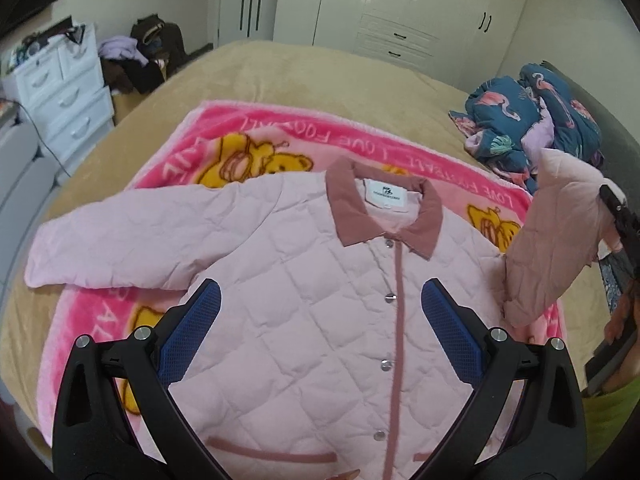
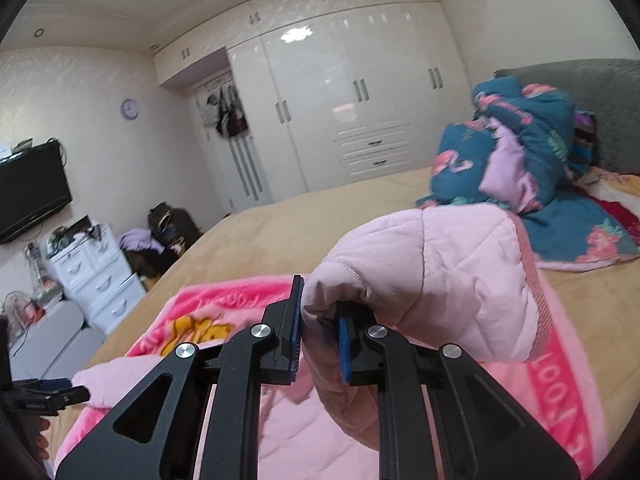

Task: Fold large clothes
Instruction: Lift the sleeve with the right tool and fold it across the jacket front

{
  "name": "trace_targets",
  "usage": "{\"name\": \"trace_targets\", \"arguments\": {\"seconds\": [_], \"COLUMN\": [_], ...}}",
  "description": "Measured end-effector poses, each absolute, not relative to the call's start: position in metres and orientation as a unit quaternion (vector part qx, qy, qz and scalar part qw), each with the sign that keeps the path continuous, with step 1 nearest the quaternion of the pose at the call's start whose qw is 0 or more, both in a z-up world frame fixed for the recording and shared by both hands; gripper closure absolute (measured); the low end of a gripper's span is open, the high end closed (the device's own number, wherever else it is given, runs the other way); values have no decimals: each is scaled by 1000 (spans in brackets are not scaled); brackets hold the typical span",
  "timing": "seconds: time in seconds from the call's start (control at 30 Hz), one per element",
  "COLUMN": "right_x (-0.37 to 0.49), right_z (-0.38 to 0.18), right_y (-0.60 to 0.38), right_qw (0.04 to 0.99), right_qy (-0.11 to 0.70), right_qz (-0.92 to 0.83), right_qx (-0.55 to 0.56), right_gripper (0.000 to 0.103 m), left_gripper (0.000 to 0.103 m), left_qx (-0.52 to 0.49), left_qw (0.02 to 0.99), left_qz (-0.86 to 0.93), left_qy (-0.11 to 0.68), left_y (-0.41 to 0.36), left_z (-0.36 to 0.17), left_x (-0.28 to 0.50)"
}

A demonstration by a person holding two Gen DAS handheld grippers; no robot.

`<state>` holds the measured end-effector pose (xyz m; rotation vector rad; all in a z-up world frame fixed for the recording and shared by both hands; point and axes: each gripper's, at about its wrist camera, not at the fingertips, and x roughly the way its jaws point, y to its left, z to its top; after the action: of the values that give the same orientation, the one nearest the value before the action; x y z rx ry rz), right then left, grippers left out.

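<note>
A pale pink quilted jacket (image 1: pixel 320 292) with a dusty-rose collar lies face up, snapped shut, on a pink cartoon blanket (image 1: pixel 224 128). Its left sleeve (image 1: pixel 120 240) lies spread out flat. My left gripper (image 1: pixel 320 312) is open and empty, hovering above the jacket's chest. My right gripper (image 2: pixel 318 336) is shut on the jacket's right sleeve (image 2: pixel 432 276) near the cuff and holds it lifted off the bed; the raised sleeve also shows in the left wrist view (image 1: pixel 556 224).
The blanket lies on a tan bed (image 1: pixel 304 72). A bundled blue flamingo-print quilt (image 1: pixel 536 116) sits at the bed's right by the headboard. White drawers (image 1: pixel 64 92) and a clothes pile (image 1: pixel 148 52) stand left of the bed; white wardrobes (image 2: pixel 344 92) behind.
</note>
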<state>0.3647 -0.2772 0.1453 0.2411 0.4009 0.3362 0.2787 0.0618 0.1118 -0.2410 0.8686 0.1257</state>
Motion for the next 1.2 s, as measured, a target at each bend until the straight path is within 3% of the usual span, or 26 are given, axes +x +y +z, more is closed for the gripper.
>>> {"name": "trace_targets", "arguments": {"seconds": [0.47,0.6,0.67,0.73,0.8,0.93,1.03,1.07,1.1,1.2], "right_x": [385,383,376,370,363,362,372,378,383,384], "right_z": [32,-9,-21,-25,-28,-25,-21,-19,-17,8], "right_y": [-155,-135,-131,-137,-151,-186,-205,-205,-204,-182], "right_qw": [925,911,904,900,895,883,872,867,866,883], "right_qy": [308,346,358,365,373,357,335,333,332,305], "right_qz": [211,213,217,212,192,157,132,134,142,178], "right_qx": [70,72,86,107,149,259,333,345,346,308], "right_gripper": [89,84,74,45,37,33,37,48,75,80], "left_gripper": [9,9,9,9,9,9,9,9,9,9], "left_qx": [-142,-161,-166,-174,-182,-209,-229,-232,-233,-243], "left_qw": [898,887,881,875,869,862,859,859,859,861], "left_qz": [-6,-25,-32,-38,-41,-33,-38,-38,-39,-40], "left_qy": [416,432,441,450,458,460,457,456,455,446], "left_y": [83,87,87,87,92,108,117,119,121,129], "left_z": [57,34,24,11,2,-6,-6,-6,-5,2], "left_x": [317,326,328,330,332,335,336,336,337,337]}}
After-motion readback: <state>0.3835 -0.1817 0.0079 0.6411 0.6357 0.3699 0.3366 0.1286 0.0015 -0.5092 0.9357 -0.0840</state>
